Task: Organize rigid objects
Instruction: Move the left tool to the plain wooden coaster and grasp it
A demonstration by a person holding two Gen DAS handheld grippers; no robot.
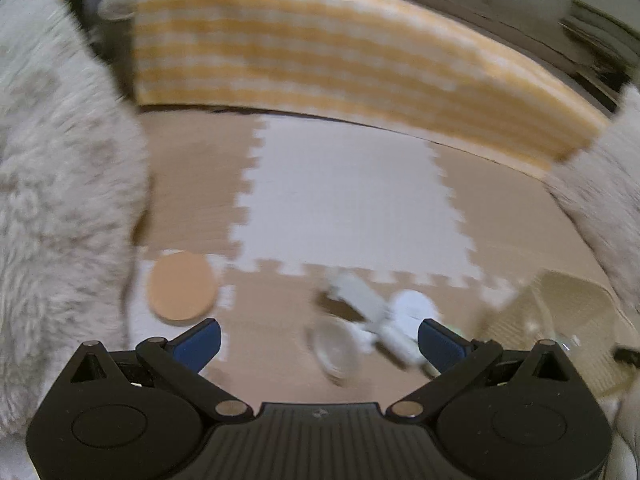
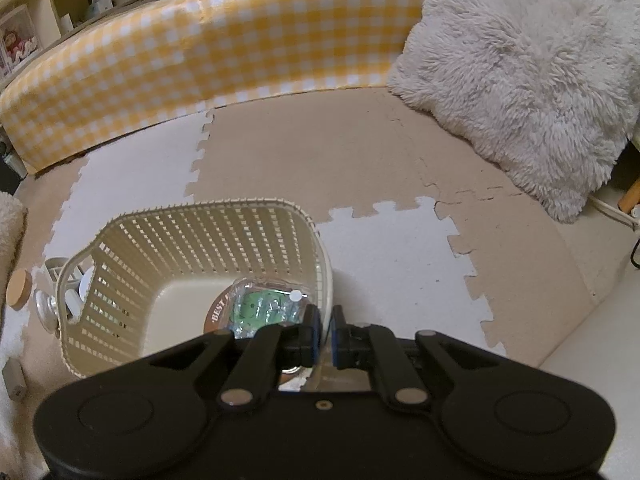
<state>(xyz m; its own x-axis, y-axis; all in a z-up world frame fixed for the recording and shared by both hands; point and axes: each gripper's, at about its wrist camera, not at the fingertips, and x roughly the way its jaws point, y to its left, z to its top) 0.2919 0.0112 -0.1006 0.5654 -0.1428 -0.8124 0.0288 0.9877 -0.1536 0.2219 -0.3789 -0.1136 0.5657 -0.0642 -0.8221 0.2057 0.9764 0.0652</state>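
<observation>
Basket [image 2: 192, 240]: cream, slatted lattice walls; taken as landmark. Inside it, a clear packet [image 2: 264, 308] with green contents is seen over a brown disc lettered in white. Beneath it, foam mat tiles [image 2: 312, 152] are shown in tan and white, jigsaw-edged. Behind it, a bumper [image 2: 208, 56] is patterned in yellow-and-white gingham; to its right, a pillow [image 2: 520, 72] is rendered shaggy off-white; to its left, a round lid [image 2: 20, 290] is coloured pale wood.
</observation>
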